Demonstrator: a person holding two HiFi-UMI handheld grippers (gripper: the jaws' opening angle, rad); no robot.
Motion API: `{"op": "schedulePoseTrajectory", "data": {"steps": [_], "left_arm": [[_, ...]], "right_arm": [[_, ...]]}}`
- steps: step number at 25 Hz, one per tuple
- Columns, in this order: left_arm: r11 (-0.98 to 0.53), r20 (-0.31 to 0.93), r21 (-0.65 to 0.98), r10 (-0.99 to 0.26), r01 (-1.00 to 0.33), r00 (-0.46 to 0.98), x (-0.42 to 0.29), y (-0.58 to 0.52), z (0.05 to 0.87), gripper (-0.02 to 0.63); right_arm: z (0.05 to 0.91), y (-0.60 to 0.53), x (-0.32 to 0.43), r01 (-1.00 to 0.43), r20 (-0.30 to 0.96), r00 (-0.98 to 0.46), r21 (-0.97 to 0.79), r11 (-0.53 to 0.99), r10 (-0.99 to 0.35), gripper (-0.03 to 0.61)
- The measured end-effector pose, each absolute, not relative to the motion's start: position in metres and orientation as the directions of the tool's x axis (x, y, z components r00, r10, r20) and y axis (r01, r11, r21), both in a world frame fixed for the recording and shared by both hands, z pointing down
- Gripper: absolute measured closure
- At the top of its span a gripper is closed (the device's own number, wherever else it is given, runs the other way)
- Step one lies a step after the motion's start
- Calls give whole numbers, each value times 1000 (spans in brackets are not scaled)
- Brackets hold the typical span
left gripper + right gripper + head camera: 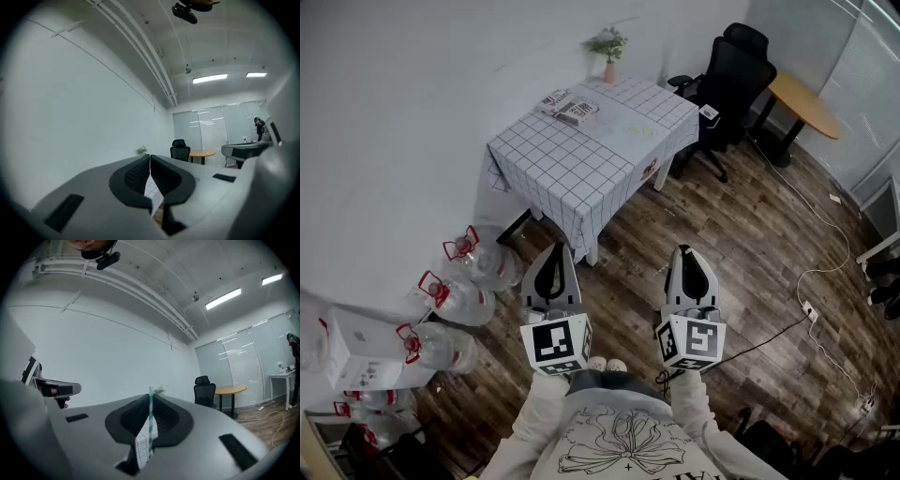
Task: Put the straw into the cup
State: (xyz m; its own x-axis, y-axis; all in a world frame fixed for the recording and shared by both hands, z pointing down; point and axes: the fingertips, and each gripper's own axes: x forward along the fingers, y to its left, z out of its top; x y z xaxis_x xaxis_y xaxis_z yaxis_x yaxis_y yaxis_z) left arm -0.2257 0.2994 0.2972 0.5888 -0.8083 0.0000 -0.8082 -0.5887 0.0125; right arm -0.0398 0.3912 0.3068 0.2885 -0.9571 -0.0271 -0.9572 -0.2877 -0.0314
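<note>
Water jugs (464, 300) crowd the wall, left of the left claw (551, 253), whose jaws are together and empty. Bare wood floor (628, 281) lies ahead of both claws, up to the checked table (581, 169) edge. Right claw (688, 253) clamped on an upright striped straw (150, 418). To its right, a loose cable (825, 272); ahead and right, a chair (731, 84).

Dark matt wood-plank floor (741, 253), white checked cloth tablecloth (581, 159), green-and-white striped paper straw (150, 413), glossy clear plastic water jugs (464, 302)
</note>
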Motion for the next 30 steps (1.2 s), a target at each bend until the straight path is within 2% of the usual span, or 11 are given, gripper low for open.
{"op": "schedulePoseTrajectory", "data": {"steps": [21,30], "left_arm": [[-559,27,9,-829,-829,559,-203,295,316,607],[-537,40,1,-843,-844,536,-186,252,323,607]], "right_arm": [[323,375,-17,-967,-20,247,-65,-245,-969,559],[332,330,4,-971,-9,229,-80,-227,-973,560]]}}
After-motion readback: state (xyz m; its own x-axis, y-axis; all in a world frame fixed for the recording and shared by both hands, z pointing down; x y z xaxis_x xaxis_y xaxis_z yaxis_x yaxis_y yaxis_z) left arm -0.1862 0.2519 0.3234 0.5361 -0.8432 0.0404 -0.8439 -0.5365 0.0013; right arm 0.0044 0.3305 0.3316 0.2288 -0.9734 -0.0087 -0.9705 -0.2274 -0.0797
